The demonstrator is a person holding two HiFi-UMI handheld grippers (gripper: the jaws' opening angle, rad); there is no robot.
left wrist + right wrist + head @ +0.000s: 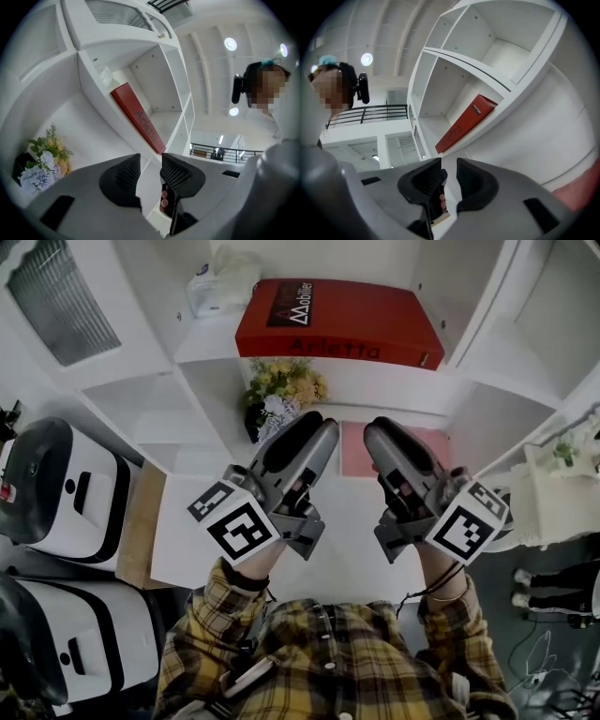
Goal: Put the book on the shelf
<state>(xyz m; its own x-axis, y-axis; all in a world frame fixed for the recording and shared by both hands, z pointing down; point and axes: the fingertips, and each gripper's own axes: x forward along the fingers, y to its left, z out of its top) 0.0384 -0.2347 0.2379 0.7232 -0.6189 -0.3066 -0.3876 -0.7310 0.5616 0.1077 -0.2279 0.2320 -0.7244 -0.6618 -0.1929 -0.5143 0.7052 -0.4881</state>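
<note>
1. The red book (342, 320) lies flat in an upper compartment of the white shelf (394, 382). Its spine faces us and sits close to the board's front lip. We judge the placing done, so the main risk is a stray knock from a gripper nudging the book off that lip.
2. The flowers (286, 385) stand in the compartment beneath, just beyond the tip of the left gripper (314, 432). A careless swing there could topple them.
3. The left gripper's jaws stand moderately apart with nothing between them; we see only shelf and book beyond.
4. The right gripper (389, 432) is likewise released, with a narrower gap between its pads. It holds nothing and touches nothing we can see.
</note>
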